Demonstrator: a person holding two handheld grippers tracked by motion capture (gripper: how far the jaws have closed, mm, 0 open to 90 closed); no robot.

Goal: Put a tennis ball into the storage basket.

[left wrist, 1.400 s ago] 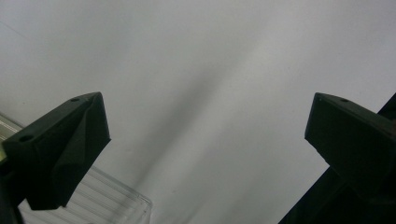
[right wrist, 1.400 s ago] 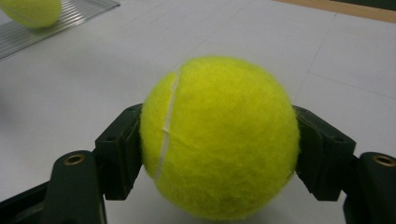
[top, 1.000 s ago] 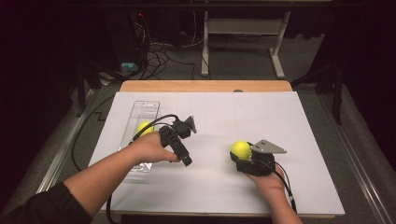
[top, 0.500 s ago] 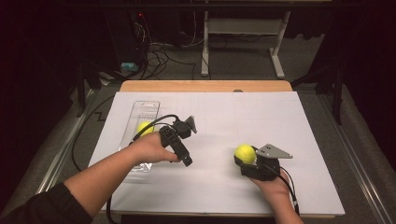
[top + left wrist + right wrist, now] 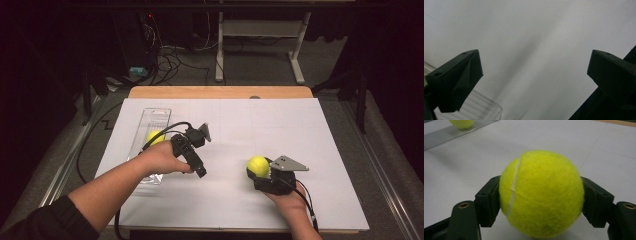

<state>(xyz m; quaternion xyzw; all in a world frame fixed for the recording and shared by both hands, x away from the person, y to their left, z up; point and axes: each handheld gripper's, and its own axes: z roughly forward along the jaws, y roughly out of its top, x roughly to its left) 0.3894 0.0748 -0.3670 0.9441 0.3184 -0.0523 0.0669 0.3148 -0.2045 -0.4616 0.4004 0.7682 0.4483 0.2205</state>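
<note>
2 hands (image 5: 162,159) low over table (image 5: 320,130)

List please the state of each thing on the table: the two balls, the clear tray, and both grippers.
Held tennis ball: clamped between the jaws of the right gripper.
Second tennis ball: lying in the clear tray.
Clear tray: flat on the white sheet, left side.
Left gripper: jaws wide apart, nothing between them.
Right gripper: shut on the ball.

Dark room, grey floor (image 5: 260,70) – tangled cables (image 5: 172,55), white table frame (image 5: 260,30) behind, wooden tabletop edge (image 5: 220,92)
</note>
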